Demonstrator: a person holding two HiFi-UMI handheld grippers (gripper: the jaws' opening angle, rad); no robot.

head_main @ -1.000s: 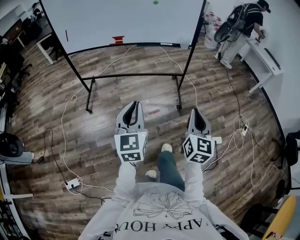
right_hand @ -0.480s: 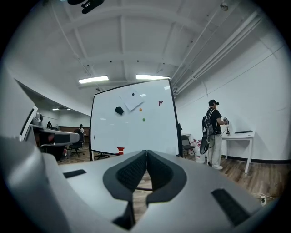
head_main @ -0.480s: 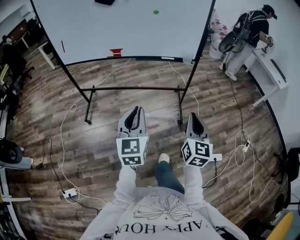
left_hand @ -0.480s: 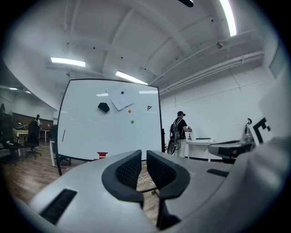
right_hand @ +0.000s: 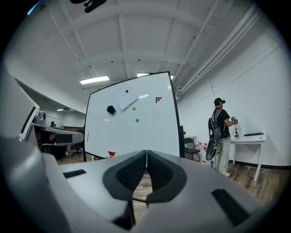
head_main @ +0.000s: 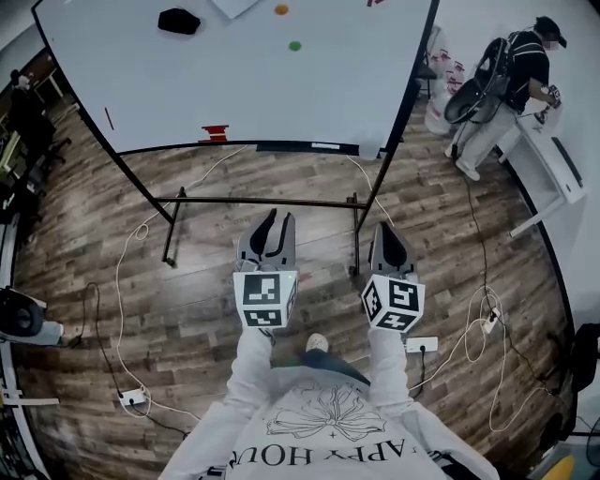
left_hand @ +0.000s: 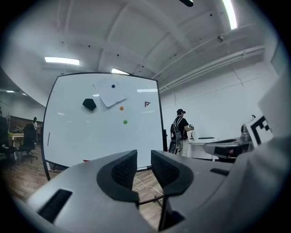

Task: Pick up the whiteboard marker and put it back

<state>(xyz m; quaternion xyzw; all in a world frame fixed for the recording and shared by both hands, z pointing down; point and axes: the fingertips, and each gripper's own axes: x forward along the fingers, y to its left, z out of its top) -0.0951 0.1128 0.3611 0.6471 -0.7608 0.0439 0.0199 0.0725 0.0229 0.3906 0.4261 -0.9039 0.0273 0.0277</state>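
A big whiteboard (head_main: 234, 84) on a black wheeled stand faces me across the wood floor. At its left edge is a thin reddish stick or stroke (head_main: 109, 118); I cannot tell if it is the marker. A small red thing (head_main: 215, 132) sits at the board's bottom tray (head_main: 291, 147). My left gripper (head_main: 273, 217) is level and aimed at the board; its jaws have just been opening, with a clear gap and nothing between them (left_hand: 143, 157). My right gripper (head_main: 387, 228) is beside it, pads (right_hand: 136, 170) pressed together and empty.
On the board are a black eraser (head_main: 178, 21), a sheet of paper (left_hand: 110, 93), and an orange dot (head_main: 281, 9) and a green dot (head_main: 294, 45). The stand's crossbar (head_main: 262, 201) lies just ahead. Cables (head_main: 122, 281) trail over the floor. A person (head_main: 516, 80) stands at a white table (head_main: 553, 169) on the right.
I have walked toward the whiteboard, so it sits closer and more of its face shows. Both grippers came forward with me. The left jaws went from together to apart.
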